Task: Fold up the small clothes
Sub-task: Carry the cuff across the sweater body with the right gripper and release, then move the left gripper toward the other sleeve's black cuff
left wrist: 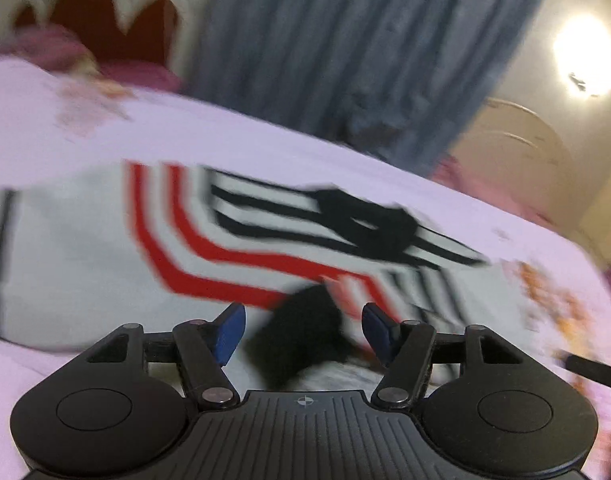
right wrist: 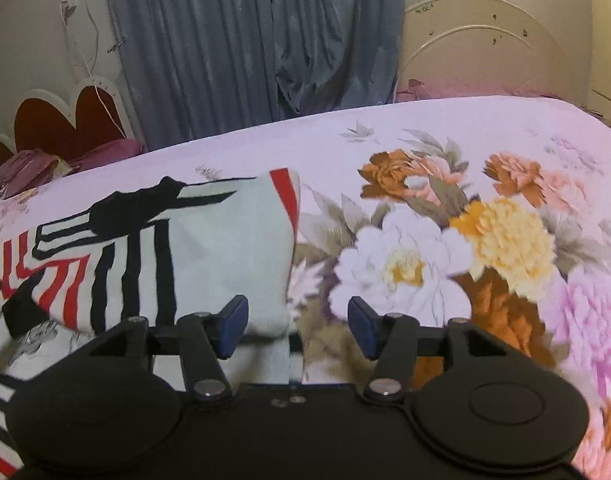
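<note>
Left gripper point(left wrist: 303, 330): jaws apart, gripping nothing; a black flap of the shirt point(left wrist: 85, 248) lies between them, unpinched.
Right gripper point(right wrist: 297, 326): jaws apart, empty, over the shirt's edge.
Shirt: white, red and black stripes, partly folded on the floral bedsheet point(right wrist: 445, 136).
Risk: released layers may spring back, or a pad could drag the soft cloth and undo the fold.

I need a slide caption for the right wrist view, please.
Open right claw over the edge of a white garment with red and black stripes on a floral bedsheet.
</note>
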`<action>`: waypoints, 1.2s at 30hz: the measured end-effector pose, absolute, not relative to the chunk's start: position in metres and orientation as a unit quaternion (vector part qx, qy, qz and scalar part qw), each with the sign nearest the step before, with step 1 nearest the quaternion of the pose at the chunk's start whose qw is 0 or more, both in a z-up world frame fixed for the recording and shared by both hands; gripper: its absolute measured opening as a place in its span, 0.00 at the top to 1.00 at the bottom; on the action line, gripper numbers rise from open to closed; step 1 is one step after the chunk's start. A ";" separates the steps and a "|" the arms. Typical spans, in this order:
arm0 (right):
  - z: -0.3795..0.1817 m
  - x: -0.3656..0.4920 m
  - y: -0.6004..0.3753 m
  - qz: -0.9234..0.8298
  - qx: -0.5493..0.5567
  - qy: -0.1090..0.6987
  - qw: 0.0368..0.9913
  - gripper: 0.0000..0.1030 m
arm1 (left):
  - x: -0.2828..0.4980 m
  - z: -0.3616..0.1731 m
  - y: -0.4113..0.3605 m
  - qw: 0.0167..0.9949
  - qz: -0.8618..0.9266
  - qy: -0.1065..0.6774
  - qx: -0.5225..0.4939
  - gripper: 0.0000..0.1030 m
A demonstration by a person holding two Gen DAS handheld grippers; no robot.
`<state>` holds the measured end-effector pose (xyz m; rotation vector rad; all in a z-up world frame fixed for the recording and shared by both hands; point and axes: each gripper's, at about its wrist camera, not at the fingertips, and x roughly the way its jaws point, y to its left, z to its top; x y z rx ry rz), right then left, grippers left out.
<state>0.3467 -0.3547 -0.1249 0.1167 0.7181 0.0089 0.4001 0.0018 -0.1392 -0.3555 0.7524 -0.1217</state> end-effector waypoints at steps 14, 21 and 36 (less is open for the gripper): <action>-0.146 0.454 -0.347 0.010 0.096 0.375 0.922 0.63 | 0.434 -0.184 -0.039 0.894 -0.101 0.397 -0.183 0.39; -0.161 0.501 -0.345 -0.017 0.072 0.389 0.918 0.78 | 0.428 -0.182 -0.030 0.897 -0.078 0.398 -0.174 0.39; -0.148 0.450 -0.309 0.038 0.023 0.354 0.934 0.57 | 0.411 -0.187 -0.027 0.896 -0.105 0.406 -0.145 0.39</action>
